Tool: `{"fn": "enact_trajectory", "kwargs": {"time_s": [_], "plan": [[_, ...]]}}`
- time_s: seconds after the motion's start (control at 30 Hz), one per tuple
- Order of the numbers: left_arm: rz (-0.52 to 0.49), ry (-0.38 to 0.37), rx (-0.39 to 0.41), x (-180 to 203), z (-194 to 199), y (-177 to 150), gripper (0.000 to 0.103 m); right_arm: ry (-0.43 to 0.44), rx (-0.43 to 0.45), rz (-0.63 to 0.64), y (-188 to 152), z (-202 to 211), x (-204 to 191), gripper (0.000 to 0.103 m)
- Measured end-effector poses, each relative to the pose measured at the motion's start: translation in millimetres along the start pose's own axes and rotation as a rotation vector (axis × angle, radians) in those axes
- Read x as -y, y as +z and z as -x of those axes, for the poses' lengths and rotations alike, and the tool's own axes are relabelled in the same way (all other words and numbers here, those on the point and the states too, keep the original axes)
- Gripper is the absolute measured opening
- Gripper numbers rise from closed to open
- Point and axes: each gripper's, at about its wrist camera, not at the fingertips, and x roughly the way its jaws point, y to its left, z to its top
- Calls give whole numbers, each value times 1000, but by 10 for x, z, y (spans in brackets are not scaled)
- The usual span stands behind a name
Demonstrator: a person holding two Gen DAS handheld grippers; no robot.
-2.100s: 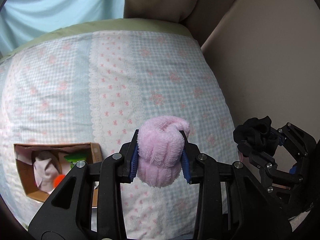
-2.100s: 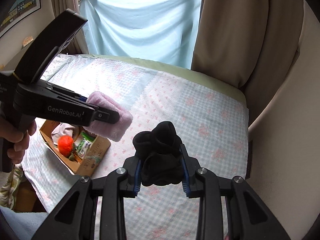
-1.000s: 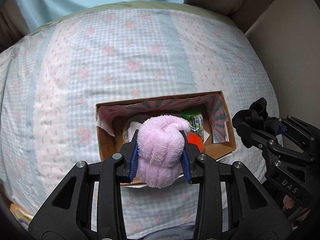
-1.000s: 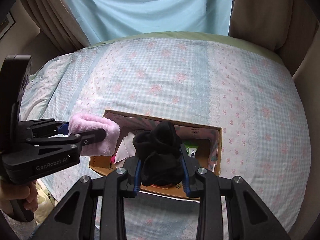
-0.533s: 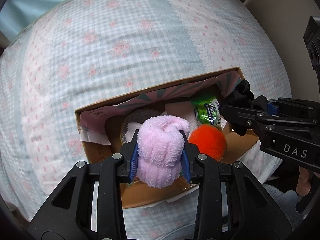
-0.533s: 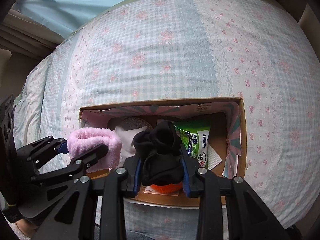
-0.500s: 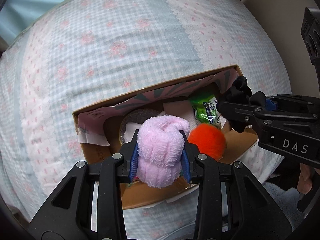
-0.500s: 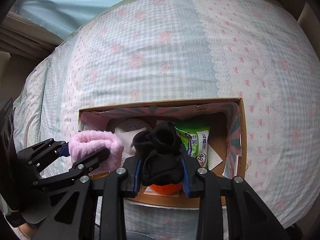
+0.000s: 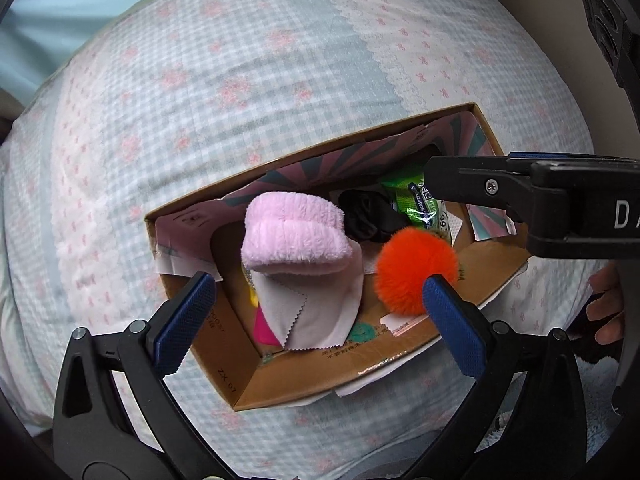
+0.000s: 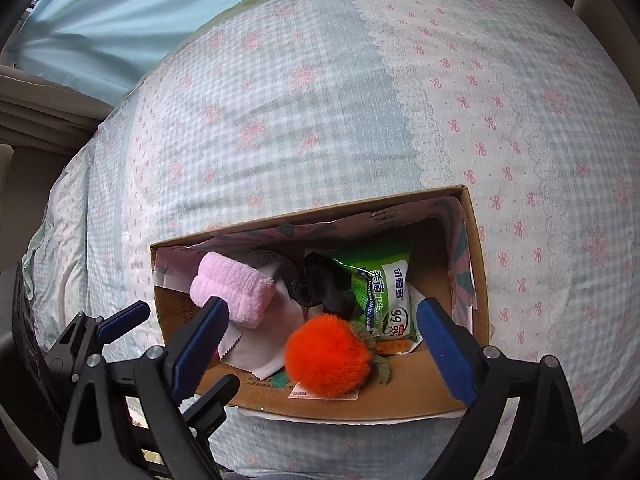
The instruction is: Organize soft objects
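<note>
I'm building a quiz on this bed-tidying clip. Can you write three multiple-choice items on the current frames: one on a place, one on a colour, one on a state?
1. Where does the pink sock roll lie?
A. on the bedspread
B. in the cardboard box
C. in the left gripper

2. What colour is the pompom?
A. orange
B. blue
C. white

3. How do the right gripper's jaws stand?
A. shut on the black sock bundle
B. open and empty
C. shut on the wipes pack

Answers: B, it rests among the box's contents; A, its fur is bright orange; B, the blue pads stand wide apart.
</note>
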Motion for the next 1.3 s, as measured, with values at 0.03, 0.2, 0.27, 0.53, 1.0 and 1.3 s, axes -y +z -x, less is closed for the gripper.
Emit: {"fn": "enact_trajectory", "kwargs": {"time_s": [0.03,0.2,0.27,0.53,1.0,1.3], "plan": [[3,2,3,4,23,-13,103,2,1,0,-14,13,12,94],[13,20,30,60,172,-54,103,9,18,23,-89,132,-8,94],[20,24,46,96,253,-72,103,21,25,37,-122,194,-16,94],[84,57,136,259,797,-156,103,-8,139,144,-274,857,5,94],[223,132,659,721,2989,-436,103,-215,580,290,-846,3061,30,94],[248,178,793,1229,3479,-792,103,-239,731,295,-1346,3626,159,94]]}}
